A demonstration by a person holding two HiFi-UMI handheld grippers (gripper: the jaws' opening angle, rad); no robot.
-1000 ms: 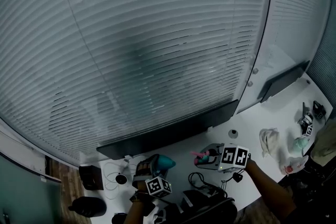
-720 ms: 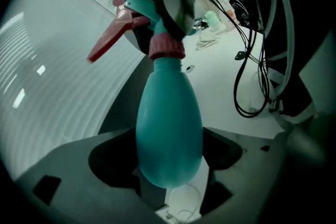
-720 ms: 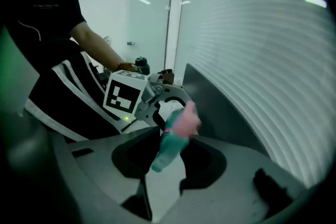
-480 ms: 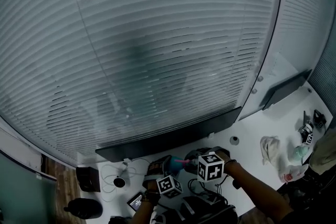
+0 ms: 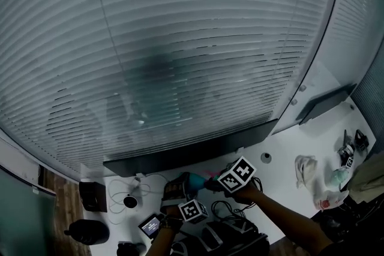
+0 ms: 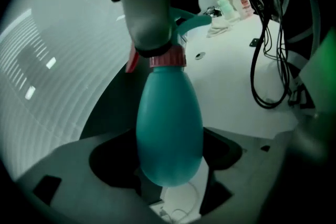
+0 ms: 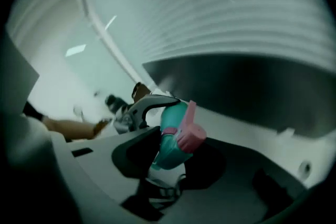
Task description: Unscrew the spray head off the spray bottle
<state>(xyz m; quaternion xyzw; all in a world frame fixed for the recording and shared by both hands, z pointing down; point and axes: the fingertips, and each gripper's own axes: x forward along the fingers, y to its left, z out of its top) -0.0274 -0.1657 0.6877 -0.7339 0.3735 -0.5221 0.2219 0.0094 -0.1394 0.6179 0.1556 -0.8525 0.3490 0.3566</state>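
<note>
A teal spray bottle [image 6: 169,128] hangs over the desk with my left gripper [image 6: 170,165] shut on its round body. Its pink collar [image 6: 168,60] sits on the neck. Above it, the spray head [image 7: 181,131], teal with a pink trigger, is clamped in my right gripper [image 7: 173,155]; one grey jaw covers the head in the left gripper view. In the head view the bottle [image 5: 192,180] lies between the left gripper [image 5: 183,192] and the right gripper [image 5: 210,183], low in the middle.
A long black bar [image 5: 186,156] lines the desk's back edge under the window blinds. Black cables [image 5: 240,210] lie near my arms. A white cloth [image 5: 306,168] and small bottles [image 5: 345,156] sit right; a phone [image 5: 150,226] and black object [image 5: 90,231] left.
My right gripper has moved left, closer to the left gripper, and its marker cube has rolled. The left gripper and bottle shifted slightly. The view has drifted.
</note>
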